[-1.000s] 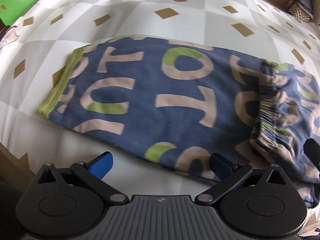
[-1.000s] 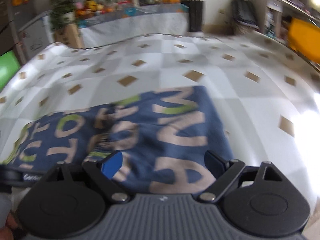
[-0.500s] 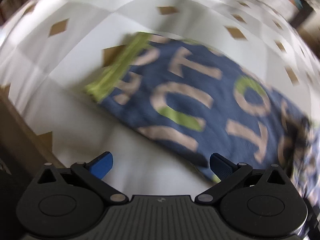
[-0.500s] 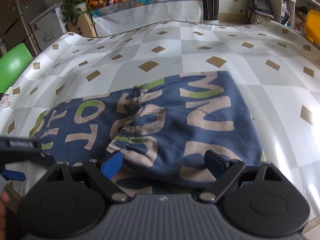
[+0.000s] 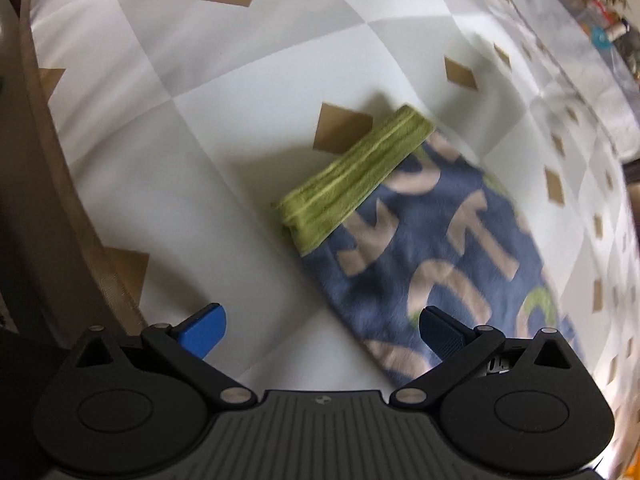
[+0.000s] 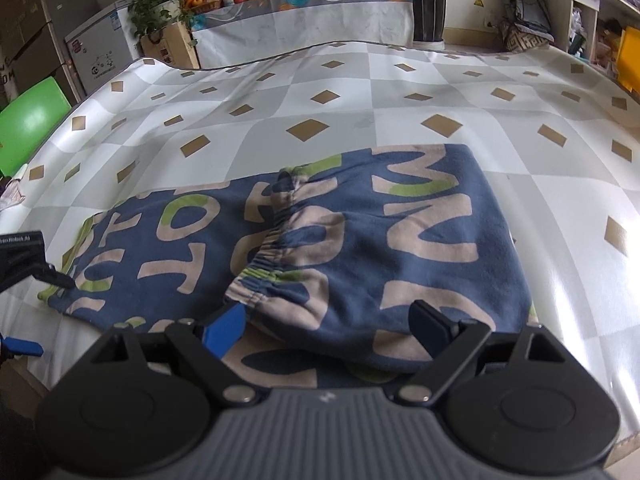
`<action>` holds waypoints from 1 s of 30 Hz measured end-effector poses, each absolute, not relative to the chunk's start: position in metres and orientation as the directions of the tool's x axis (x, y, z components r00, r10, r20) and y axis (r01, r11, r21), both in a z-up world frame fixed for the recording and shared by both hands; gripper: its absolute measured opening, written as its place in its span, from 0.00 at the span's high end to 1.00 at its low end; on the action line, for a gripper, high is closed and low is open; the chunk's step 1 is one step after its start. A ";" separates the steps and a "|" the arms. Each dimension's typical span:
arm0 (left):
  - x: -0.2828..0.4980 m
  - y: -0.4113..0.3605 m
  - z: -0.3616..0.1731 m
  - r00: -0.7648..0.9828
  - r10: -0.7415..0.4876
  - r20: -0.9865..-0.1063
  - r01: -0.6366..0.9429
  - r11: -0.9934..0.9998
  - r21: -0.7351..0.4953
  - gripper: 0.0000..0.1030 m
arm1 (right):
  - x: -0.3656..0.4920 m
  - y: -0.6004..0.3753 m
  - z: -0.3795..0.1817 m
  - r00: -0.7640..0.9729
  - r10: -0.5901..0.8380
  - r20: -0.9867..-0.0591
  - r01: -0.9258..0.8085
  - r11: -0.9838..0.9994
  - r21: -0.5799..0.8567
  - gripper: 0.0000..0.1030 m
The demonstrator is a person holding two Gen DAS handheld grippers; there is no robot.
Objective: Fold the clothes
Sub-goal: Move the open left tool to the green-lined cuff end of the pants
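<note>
Blue trousers with beige and green letters (image 6: 360,248) lie on the checked tablecloth (image 6: 320,96), the waist part folded over the legs, its elastic band (image 6: 272,252) in the middle. In the left wrist view the leg (image 5: 432,256) ends in a green cuff (image 5: 352,176). My left gripper (image 5: 320,332) is open and empty, just short of the cuff end, above the cloth near the table's edge. It also shows in the right wrist view (image 6: 24,264). My right gripper (image 6: 328,328) is open and empty, low over the folded waist part.
The table's wooden edge (image 5: 60,184) runs along the left. A green chair (image 6: 28,124) stands at the far left. A cabinet (image 6: 100,60), plants and a counter with fruit (image 6: 304,12) stand behind the table; shelves (image 6: 592,20) are at the right.
My left gripper has swung left from the trousers' middle to the green cuff end. My right gripper has settled, nearly still, over the folded waist. Both stayed open.
</note>
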State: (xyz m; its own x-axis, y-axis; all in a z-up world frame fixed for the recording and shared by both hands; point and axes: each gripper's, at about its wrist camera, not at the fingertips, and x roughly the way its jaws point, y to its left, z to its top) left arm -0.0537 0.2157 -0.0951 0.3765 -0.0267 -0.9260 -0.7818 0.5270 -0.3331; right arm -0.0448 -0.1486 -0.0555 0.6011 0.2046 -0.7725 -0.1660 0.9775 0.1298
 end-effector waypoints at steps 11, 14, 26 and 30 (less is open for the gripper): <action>-0.042 0.225 -0.098 0.456 -0.044 -0.889 -0.753 0.513 -0.412 0.00 | -0.044 -0.140 -0.050 0.600 0.242 -0.762 -0.188 0.969 0.160 0.14; -0.038 0.226 -0.097 0.444 -0.052 -0.894 -0.748 0.529 -0.402 0.01 | -0.044 -0.124 -0.042 0.585 0.294 -0.756 -0.254 0.951 0.173 0.14; -0.012 0.245 -0.092 0.344 -0.216 -0.914 -0.705 0.583 -0.404 0.26 | -0.070 -0.022 -0.036 0.397 0.493 -0.774 -0.678 0.726 0.116 0.18; -0.002 0.246 -0.091 0.282 -0.308 -0.909 -0.688 0.595 -0.415 0.26 | -0.075 0.002 -0.036 0.368 0.508 -0.779 -0.758 0.649 0.065 0.23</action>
State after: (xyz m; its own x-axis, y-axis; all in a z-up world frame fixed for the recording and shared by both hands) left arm -0.0025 0.2464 -0.0911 0.2819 -0.3076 -0.9088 -0.6880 0.5954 -0.4149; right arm -0.0745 0.0018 -0.0358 0.3681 0.5075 -0.7791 -0.7577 0.6494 0.0651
